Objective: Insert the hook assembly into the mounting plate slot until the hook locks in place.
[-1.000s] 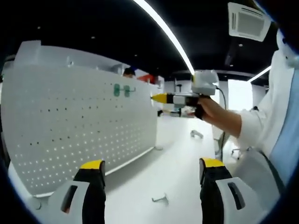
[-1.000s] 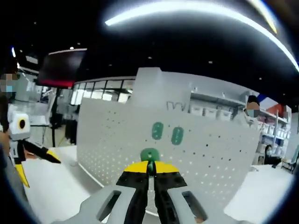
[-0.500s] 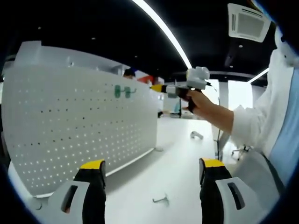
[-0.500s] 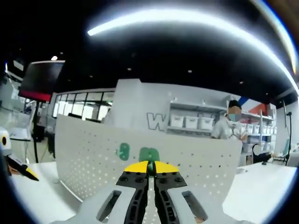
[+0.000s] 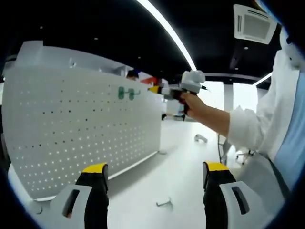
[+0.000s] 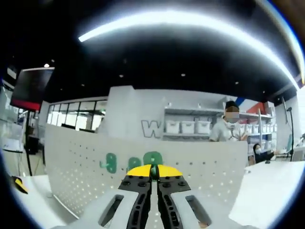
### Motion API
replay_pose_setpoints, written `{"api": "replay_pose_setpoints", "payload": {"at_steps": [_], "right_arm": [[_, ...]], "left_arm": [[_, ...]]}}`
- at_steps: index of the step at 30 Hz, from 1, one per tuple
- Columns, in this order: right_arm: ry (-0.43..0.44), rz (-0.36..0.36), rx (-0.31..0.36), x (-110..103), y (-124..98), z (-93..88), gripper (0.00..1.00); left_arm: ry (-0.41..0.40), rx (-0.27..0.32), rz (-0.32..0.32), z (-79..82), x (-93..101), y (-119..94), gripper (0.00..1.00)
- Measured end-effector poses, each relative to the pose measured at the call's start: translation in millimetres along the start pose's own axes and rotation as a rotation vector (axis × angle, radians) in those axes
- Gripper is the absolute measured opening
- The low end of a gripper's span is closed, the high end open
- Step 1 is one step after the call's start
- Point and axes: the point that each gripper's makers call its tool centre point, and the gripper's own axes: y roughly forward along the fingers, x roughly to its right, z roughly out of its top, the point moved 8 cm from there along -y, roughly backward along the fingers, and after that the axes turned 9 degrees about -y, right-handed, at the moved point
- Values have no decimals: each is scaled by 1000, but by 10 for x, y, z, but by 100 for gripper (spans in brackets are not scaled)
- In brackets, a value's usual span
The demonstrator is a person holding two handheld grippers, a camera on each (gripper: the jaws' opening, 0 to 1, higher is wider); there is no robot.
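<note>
**White worktop, upright pegboard — hook carried to the upper row**

White worktop [image 5: 181, 167] in an open workshop, dark ceiling with strip lights above.

- Hook assembly [image 6: 152, 158]: green piece pinched in the right tool [image 6: 152, 170], its jaws drawn together on it with only the green top showing above the yellow tips. It sits level with the plate's upper edge, close to the face; contact cannot be told.
- Mounting plate [image 5: 81, 129]: perforated white panel standing upright on the worktop. Two green hooks [image 5: 125, 93] are already seated near its top edge, just beside the carried one in the right gripper view.
- Left tool [image 5: 152, 183]: jaws wide apart, empty, low over the worktop and well clear of the plate.
- Step in hand, as judged: final approach, not yet inserted. Next move calls for lining the hook's tabs with a free slot beside the seated pair, then pressing in and down until it locks.
- Edges and room: the plate's top rim lies close above the target row, so little margin upward. Open air in front of the panel. Loose metal hooks [image 5: 164, 204] lie on the worktop, away from the path.
</note>
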Motion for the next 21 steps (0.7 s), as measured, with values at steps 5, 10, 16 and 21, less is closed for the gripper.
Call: {"api": "replay_pose_setpoints", "payload": {"at_steps": [5, 10, 16, 21], "right_arm": [[5, -22, 2, 7, 77, -56, 1], [5, -39, 6, 14, 123, -106, 1], [37, -52, 15, 6, 174, -132, 1], [62, -60, 18, 21, 214, -154, 1]], "left_arm": [[-1, 5, -2, 5, 1, -5, 82], [-6, 9, 0, 9, -8, -13, 82], [-9, 9, -2, 5, -8, -15, 81], [-15, 14, -1, 12, -14, -22, 81]]}}
